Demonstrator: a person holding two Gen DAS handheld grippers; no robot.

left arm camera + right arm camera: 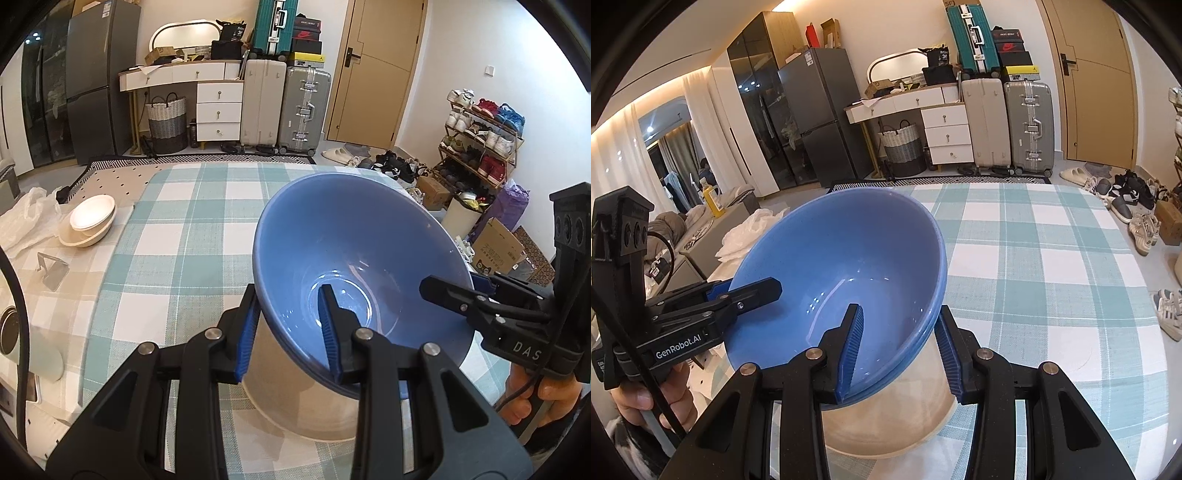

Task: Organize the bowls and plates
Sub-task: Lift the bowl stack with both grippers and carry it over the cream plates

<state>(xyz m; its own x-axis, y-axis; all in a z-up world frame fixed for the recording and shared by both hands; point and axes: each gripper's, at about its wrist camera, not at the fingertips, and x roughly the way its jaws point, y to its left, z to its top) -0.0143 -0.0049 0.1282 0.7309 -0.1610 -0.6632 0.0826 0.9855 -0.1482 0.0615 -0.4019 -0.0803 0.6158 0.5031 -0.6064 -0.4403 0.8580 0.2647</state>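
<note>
We find a glossy blue bowl (354,258), round and deep, pinched by the rim between our left gripper (290,332) and right gripper (899,347) at frame centre, above a woven checked tablecloth (177,221).

Blue bowl (354,254) inside, cream underside. Teal/white check cloth (192,221) on desk. Cream stacked bowls (90,221) far left. Black grippers w/ blue ribbed pads (854,343).

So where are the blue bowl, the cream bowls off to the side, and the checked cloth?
Blue bowl (354,236): left wrist view, on its inner wall.
Cream bowls (90,218): left wrist view, on the top bowl's inside.
Checked cloth (1052,266): right wrist view, on a bare patch right of the bowl.
</note>
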